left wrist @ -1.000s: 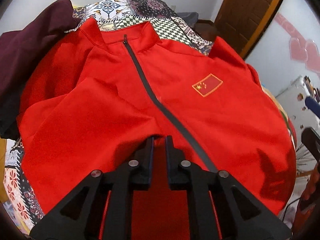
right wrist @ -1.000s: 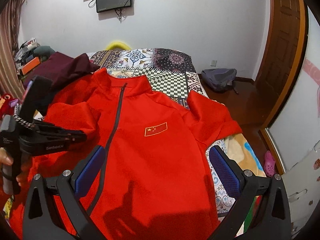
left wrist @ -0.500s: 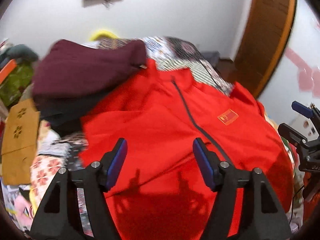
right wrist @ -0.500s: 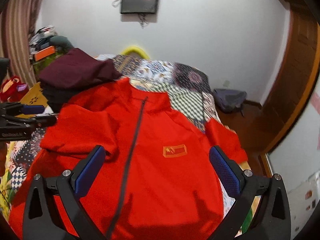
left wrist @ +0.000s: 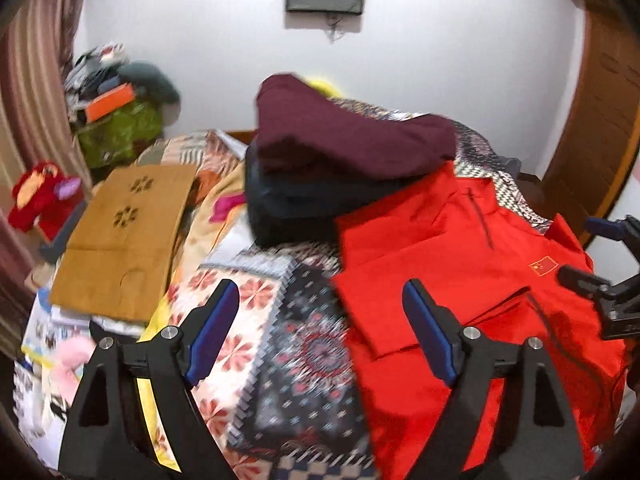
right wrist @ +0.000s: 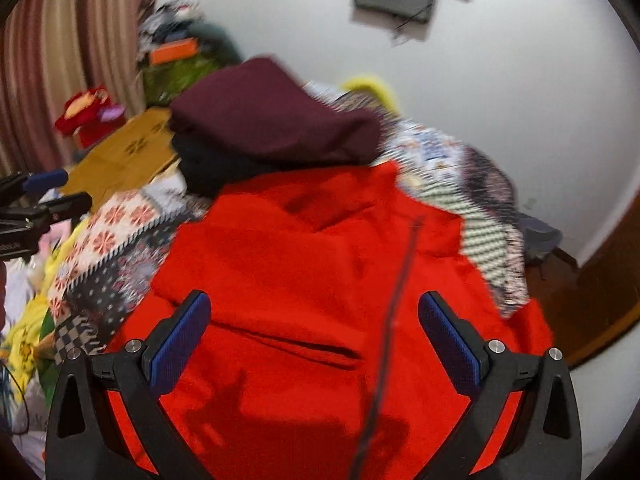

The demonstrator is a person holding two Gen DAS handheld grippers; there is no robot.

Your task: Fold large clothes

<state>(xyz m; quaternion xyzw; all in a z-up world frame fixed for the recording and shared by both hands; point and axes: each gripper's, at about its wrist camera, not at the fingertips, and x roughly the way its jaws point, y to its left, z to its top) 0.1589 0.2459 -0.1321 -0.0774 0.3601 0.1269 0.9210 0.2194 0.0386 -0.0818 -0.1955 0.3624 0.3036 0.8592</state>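
Note:
A red zip jacket (left wrist: 460,280) with a small flag badge lies face up on the bed, its left sleeve folded across the front. My left gripper (left wrist: 320,300) hovers over the patterned quilt just left of the jacket. Its jaws are opening and nothing is between the blue pads (left wrist: 216,320). My right gripper (right wrist: 316,312) stands open above the jacket (right wrist: 320,264), near the dark zip line, holding nothing. Each gripper shows at the edge of the other's view: the right gripper (left wrist: 588,250) and the left gripper (right wrist: 60,192).
A maroon garment (left wrist: 340,140) lies on a dark one at the jacket's collar end. The patterned quilt (left wrist: 280,340) covers the bed. A brown cardboard sheet (left wrist: 124,236) and cluttered bags (left wrist: 116,120) lie left. A wooden door (left wrist: 600,100) stands at the right.
My left gripper let go of the red sleeve, opened wide and swung left off the jacket to over the quilt. My right gripper stayed open and turned left over the jacket.

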